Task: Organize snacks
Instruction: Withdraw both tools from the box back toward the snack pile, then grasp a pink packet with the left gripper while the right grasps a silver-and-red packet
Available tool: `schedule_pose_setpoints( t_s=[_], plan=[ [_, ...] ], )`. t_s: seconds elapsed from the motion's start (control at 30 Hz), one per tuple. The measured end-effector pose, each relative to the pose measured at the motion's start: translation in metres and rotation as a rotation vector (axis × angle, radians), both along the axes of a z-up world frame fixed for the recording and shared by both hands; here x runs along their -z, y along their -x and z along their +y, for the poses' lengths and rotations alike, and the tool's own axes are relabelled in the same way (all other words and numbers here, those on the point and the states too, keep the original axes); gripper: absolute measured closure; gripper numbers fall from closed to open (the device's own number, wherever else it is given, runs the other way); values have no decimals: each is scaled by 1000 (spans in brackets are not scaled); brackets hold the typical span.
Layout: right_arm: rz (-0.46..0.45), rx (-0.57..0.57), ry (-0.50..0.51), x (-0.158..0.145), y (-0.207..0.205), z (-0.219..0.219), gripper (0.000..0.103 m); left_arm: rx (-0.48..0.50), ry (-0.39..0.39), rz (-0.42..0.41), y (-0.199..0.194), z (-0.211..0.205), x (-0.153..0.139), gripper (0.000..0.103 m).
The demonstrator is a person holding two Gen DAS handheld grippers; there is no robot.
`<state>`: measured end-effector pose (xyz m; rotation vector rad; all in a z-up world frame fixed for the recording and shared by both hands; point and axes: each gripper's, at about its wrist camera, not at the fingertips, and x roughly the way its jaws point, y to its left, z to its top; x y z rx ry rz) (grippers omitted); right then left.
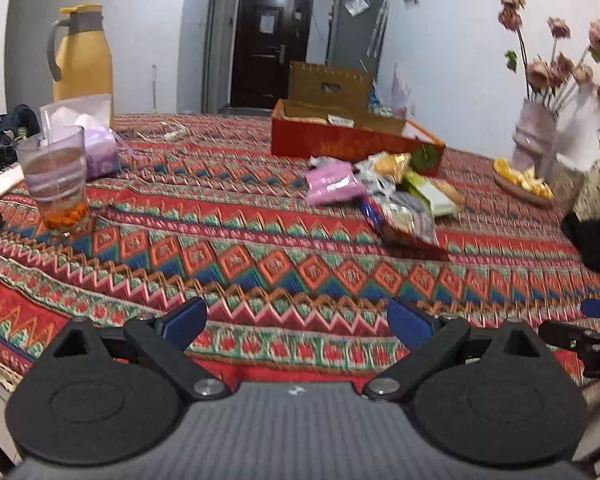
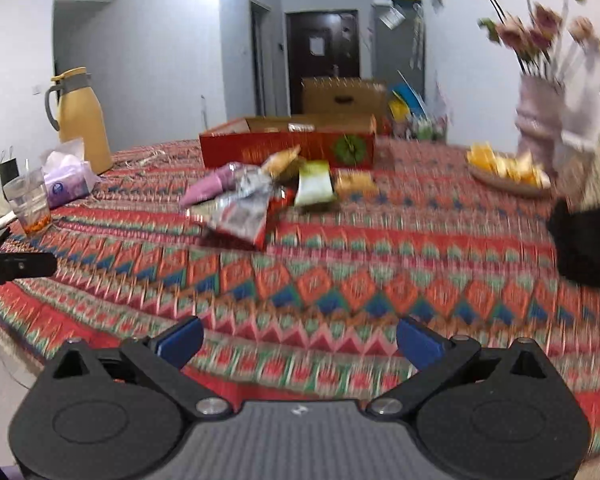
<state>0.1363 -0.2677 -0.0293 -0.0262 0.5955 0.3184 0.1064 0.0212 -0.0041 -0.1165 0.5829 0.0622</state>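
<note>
A heap of snack packets (image 1: pixel 384 196) (image 2: pixel 260 196) lies mid-table on a patterned red cloth, among them a pink packet (image 1: pixel 332 188) (image 2: pixel 208 188), a green one (image 1: pixel 432 196) (image 2: pixel 314 188) and a silver-red one (image 2: pixel 240 216). Behind the heap stands an open red box (image 1: pixel 352 140) (image 2: pixel 288 148) with its cardboard lid up. My left gripper (image 1: pixel 296 320) hovers open over the near table edge, well short of the heap, nothing between its blue pads. My right gripper (image 2: pixel 300 340) is likewise open and empty, and part of it (image 1: pixel 588 336) shows at the right of the left wrist view.
A yellow thermos (image 1: pixel 82 60) (image 2: pixel 82 120), a tissue pack (image 1: pixel 96 144) (image 2: pixel 68 180) and a glass with orange bits (image 1: pixel 58 184) (image 2: pixel 30 204) stand at left. A vase of dried flowers (image 1: pixel 540 136) (image 2: pixel 540 120) and a plate of orange peel (image 1: pixel 524 180) (image 2: pixel 508 172) stand at right. A dark object (image 1: pixel 596 240) (image 2: pixel 588 248) sits at the right edge.
</note>
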Motion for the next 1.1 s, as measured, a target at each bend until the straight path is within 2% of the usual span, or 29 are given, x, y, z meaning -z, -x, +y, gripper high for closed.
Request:
schedule_pose_setpoints(
  t_s=[0.2,0.3,0.43,0.57,0.73,0.87,0.97,1.03,1.07,1.1],
  plan=[
    [14,51,2,6,11,-1,0,33,-8,-4,-2,-4,1,4],
    [17,64,-8,5,6,-1,0,36,-8,0,-8,-3,2,4],
    [7,44,-20,2,-12,9,0,58,30,3,-26,3,3,4],
    [8,-22,-36,-9,-45,29,0,81,71,-2,-72,10,-3,5],
    [-23,-110,-2,-22,-107,69,0,92,53,-31,-164,12,-9,14],
    [6,-170,3,-20,-156,103,0,121,70,0,-231,15,-1,20],
    [40,-178,-17,-11,-186,119,2,146,133,41,-269,18,15,20],
    [74,-164,-12,-4,-202,125,13,149,134,64,-285,16,26,21],
    [89,-161,-3,1,-207,128,17,156,127,70,-289,15,31,31],
    [102,-161,3,4,-210,129,26,151,130,76,-291,15,35,38]
  ],
)
